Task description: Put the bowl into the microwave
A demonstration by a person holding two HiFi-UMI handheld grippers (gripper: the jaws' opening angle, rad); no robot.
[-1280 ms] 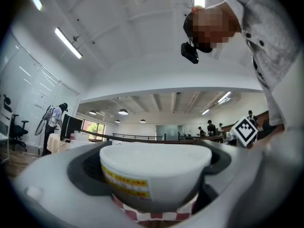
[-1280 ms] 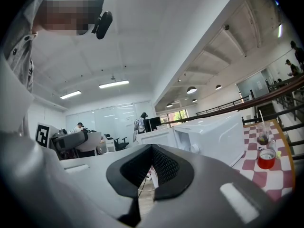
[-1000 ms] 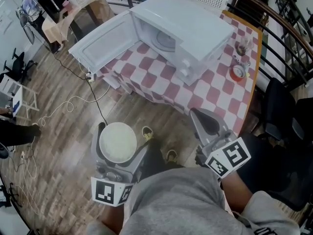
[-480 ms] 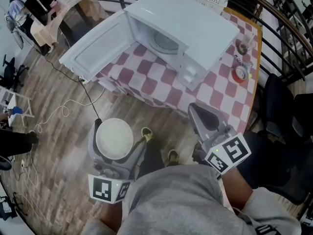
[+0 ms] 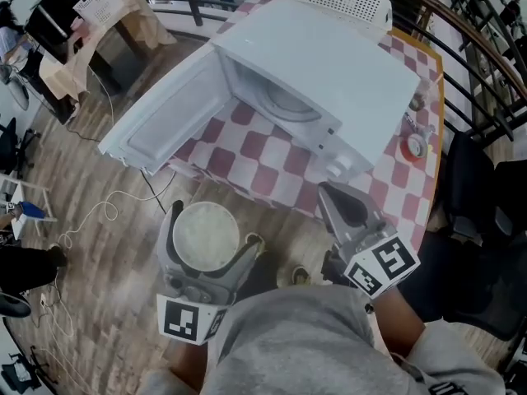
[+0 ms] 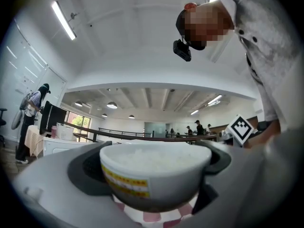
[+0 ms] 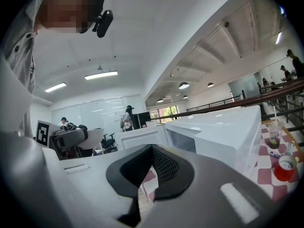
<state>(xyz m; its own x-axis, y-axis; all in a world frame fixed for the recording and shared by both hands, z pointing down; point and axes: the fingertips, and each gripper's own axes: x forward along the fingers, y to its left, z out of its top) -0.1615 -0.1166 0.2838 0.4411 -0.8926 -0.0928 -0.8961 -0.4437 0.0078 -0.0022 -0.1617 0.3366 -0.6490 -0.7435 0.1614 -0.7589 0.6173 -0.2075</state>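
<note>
We had the bowl [image 5: 203, 235] clamped in the left gripper's [image 5: 211, 228] jaws, out over the floor [image 5: 99, 253] short of the tabletop [image 5: 247, 151], right gripper's [image 5: 336, 196] jaws together on nothing, so we figured: hold it level, clear the open door [image 5: 160, 118], slide it straight into the microwave [image 5: 346, 68].

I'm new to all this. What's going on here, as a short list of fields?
Left gripper: shut on the bowl, short of the table
Bowl contents: white, rice-like
Right gripper: shut, empty
Microwave: on the checked table
Door: open
Bowl in microwave: not yet
</note>
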